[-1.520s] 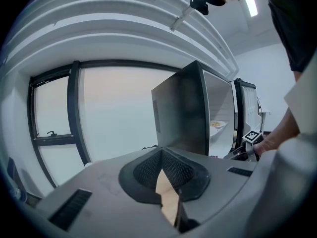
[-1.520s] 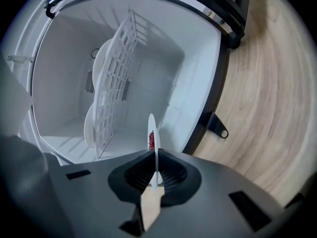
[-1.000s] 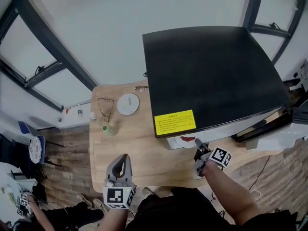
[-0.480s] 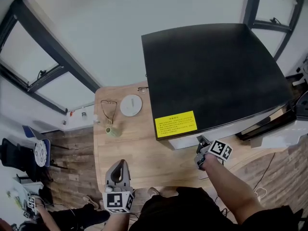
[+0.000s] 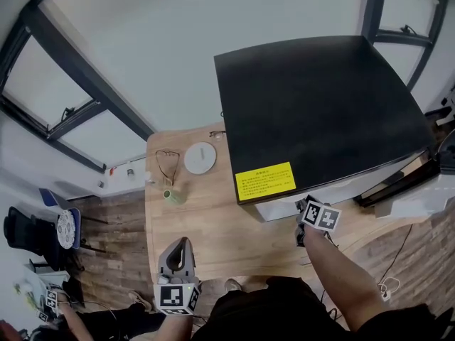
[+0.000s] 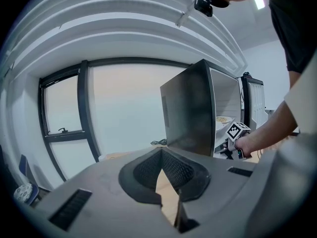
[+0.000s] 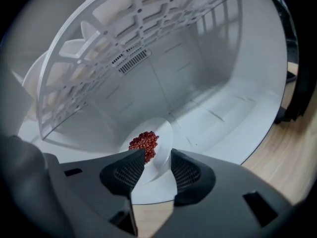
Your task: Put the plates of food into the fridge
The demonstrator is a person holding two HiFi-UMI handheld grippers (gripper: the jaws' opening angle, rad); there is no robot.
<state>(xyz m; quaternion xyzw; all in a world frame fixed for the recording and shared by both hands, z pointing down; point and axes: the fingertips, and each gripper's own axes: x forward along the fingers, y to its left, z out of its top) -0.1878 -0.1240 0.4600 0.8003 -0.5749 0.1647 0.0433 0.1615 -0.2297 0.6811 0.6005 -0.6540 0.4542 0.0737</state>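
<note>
Since my right tool (image 7: 157, 155) has just been opening, jaws apart astride the rim, the plate (image 7: 161, 133) of red food (image 7: 143, 142) rests free on the fridge (image 7: 223, 83) floor: placed. Left tool (image 6: 166, 182) closed, empty, idle over worktop (image 5: 213, 219).

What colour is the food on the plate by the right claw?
Dark red food; right gripper view shows it best.
</note>
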